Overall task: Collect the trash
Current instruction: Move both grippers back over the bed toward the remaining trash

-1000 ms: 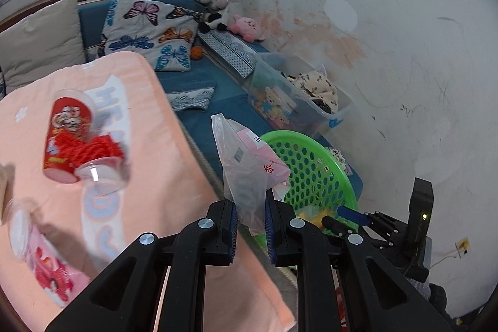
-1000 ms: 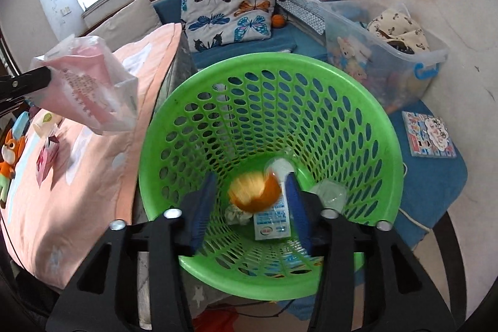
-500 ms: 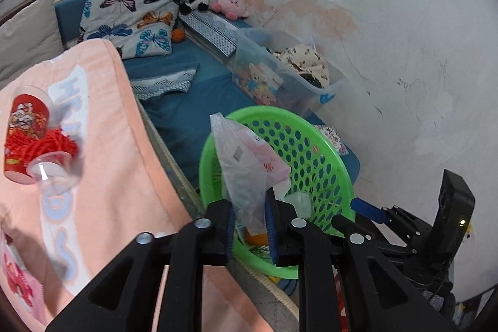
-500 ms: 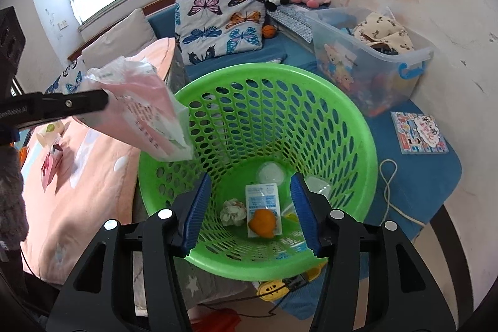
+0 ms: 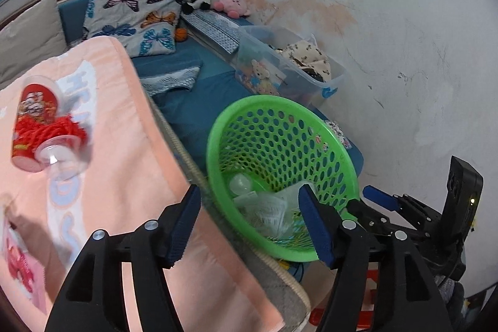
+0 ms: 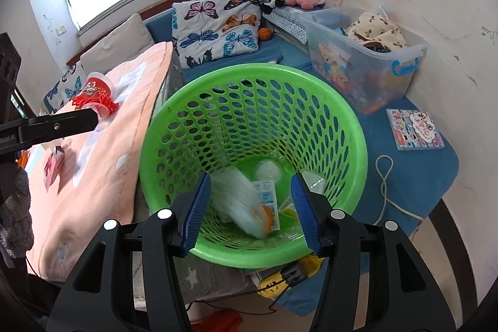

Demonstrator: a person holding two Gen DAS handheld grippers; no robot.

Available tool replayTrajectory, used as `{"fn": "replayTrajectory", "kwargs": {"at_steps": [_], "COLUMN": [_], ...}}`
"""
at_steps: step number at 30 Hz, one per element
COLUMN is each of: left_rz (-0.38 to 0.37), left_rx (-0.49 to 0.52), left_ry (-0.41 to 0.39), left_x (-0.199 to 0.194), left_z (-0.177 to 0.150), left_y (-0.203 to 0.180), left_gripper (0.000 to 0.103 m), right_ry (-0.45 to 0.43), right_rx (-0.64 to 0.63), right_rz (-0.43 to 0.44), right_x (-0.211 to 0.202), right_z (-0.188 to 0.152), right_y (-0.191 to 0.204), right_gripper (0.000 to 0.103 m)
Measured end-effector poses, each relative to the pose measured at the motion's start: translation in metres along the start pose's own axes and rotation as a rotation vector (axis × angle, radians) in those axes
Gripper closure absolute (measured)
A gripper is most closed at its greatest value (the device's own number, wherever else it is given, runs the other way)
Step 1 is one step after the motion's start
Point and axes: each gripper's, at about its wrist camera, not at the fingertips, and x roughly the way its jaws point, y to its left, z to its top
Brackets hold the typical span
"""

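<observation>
My left hand-held gripper [image 5: 249,223] hangs above the near rim of the green basket [image 5: 326,139], its jaws opening with nothing pressed between them. The clear plastic bag [image 6: 239,201] lies inside the basket just ahead of my right hand-held gripper [image 6: 250,207], on a small white carton [image 6: 267,198] and an orange scrap [image 6: 267,212]. My right jaws stand apart, holding nothing. To the left of my left hand-held gripper, a red cup [image 5: 34,120] lies tipped on the peach blanket [image 5: 124,176] covering the bed.
</observation>
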Motion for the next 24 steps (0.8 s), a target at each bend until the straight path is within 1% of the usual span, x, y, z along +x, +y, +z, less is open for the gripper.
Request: {"fn": "replayTrajectory", "kwargs": {"at_steps": [1,3,9,14,18,19,21,22,24], "left_rz": [0.004,0.028,0.125,0.233,0.352,0.370,0.418,0.435,0.474], "left_rx": [-0.003,-0.014,-0.055,-0.125,-0.195,-0.211,-0.255,-0.270,-0.307], "left_ry": [-0.005,-0.019,-0.069,-0.119,-0.161,-0.166,-0.181,-0.185,-0.192], "left_x": [-0.004,-0.015,-0.051,-0.083,-0.110,-0.115,-0.130,-0.134,-0.142], "left_z": [-0.002,-0.005,-0.015,-0.021,-0.025,-0.026,-0.030,-0.031,-0.031], "left_y": [0.002,0.012,0.047,0.093,0.139,0.149,0.176,0.185,0.206], "left_gripper": [0.040,0.040,0.040,0.040,0.039,0.039,0.038,0.035,0.034], "right_ry": [-0.001,-0.006,-0.015,-0.010,0.002,0.006,0.010,0.013,0.021], "right_rx": [-0.003,-0.012,-0.069,-0.121,-0.172,-0.188,-0.213,-0.226,-0.243], "right_rz": [0.003,0.015,0.058,0.104,0.142,0.154,0.171,0.181,0.202], "right_x": [-0.001,-0.002,-0.004,0.002,0.010,0.013,0.016,0.019,0.023], "right_z": [0.000,0.001,0.004,0.010,0.013,0.015,0.016,0.017,0.019], "right_y": [0.002,0.008,0.040,0.070,0.099,0.109,0.122,0.130,0.143], "right_gripper": [0.048,0.043,0.041,0.039,0.038,0.038,0.038,0.037,0.037]}}
